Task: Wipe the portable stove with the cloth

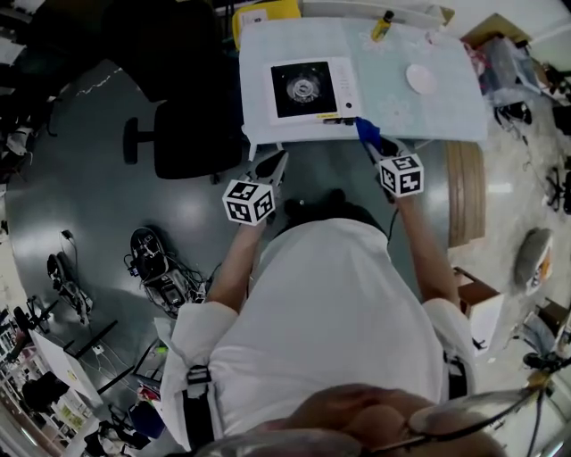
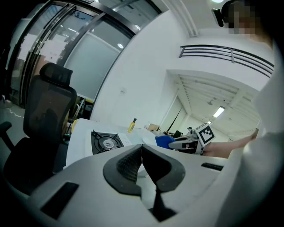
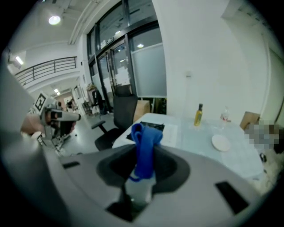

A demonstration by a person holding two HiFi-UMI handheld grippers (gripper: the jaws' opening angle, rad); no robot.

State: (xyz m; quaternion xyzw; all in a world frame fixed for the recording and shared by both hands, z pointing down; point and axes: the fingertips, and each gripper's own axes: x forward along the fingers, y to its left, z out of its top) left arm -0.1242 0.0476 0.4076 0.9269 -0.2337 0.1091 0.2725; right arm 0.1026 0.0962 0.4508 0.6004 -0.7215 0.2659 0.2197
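Yellow bottle (image 1: 382, 25), plate (image 1: 420, 78) (white), office chair (image 1: 183, 134)

Your stove (image 1: 308, 87): white body, black top, round burner, flat near the table's (image 1: 428, 116) front edge. Your cloth (image 3: 144, 142): blue, bunched upright, pinched in your right gripper (image 3: 143, 155), short of the stove.

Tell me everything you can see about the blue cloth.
The cloth is bright blue and looks like soft fabric, bunched into a narrow folded strip. The right gripper is shut on it, its looped end sticking out past the jaw tips. It is at the table's near edge, close to the stove's corner; whether it touches either is unclear.
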